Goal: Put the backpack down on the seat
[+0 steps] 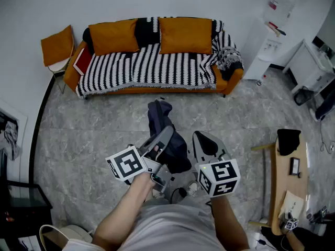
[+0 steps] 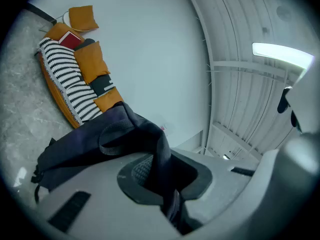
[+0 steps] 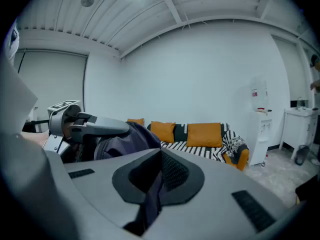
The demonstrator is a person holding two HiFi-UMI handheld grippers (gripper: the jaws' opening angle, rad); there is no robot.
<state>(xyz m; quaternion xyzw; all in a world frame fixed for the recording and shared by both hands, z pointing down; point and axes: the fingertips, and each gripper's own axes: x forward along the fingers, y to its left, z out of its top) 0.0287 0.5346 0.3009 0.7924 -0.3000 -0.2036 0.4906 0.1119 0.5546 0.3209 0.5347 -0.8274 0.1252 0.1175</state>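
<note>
Since the dark backpack (image 1: 157, 116) hangs in the lower middle of the head view, well apart from the orange sofa (image 1: 233, 80) across the upper middle, we judge the carry over the bare floor to be the first hazard. The left gripper (image 1: 162, 139) has its jaws all but together on a narrow strap (image 2: 162, 154), and the right gripper (image 1: 205, 143) is likewise closed on a fold of dark fabric that runs between its pads (so both tools have hold of the bag, each by very little material). A thin strap could creep through the pads if the load swings, and the bag would drop short of the seat. The two grips sit close together near the top, so the body may twist or sag below them. On arrival, we would watch the front edge of the striped throw (image 1: 152, 64): set down too near it, the bag could tip forward onto the floor, or drag the loose throw with it. The red book (image 1: 82, 61) at the upper left end and the orange cushions (image 1: 184, 34) narrow the free seat, so a careless release could leave the bag leaning or knock something off.
</note>
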